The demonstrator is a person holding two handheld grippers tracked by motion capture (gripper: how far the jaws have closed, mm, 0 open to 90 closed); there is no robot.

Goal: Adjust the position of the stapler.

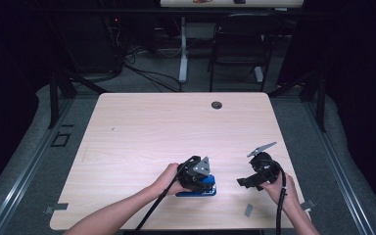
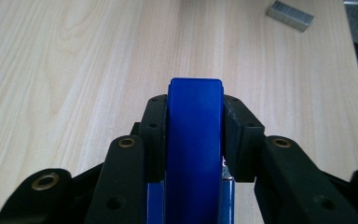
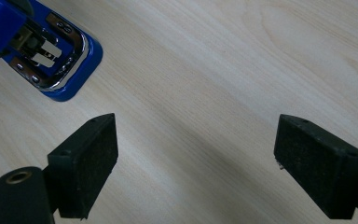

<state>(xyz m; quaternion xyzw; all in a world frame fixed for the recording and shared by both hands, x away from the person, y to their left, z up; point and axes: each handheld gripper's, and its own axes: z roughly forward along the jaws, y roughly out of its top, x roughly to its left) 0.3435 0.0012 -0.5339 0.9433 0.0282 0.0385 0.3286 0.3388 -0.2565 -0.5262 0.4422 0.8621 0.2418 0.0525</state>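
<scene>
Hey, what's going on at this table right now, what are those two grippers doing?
A person at a light wooden table holds a gripper in each hand. The left gripper is clamped on a blue stapler that rests on the table near the front edge. The right gripper hangs open over bare wood just beside the stapler's front end, holding nothing. A small grey strip of staples lies loose near the table's front edge, untouched.

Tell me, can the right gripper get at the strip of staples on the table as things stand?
Probably yes. The right gripper is open and holds nothing, and the strip of staples lies on bare table close by. The left gripper is clamped on the blue stapler, off to the side.
</scene>
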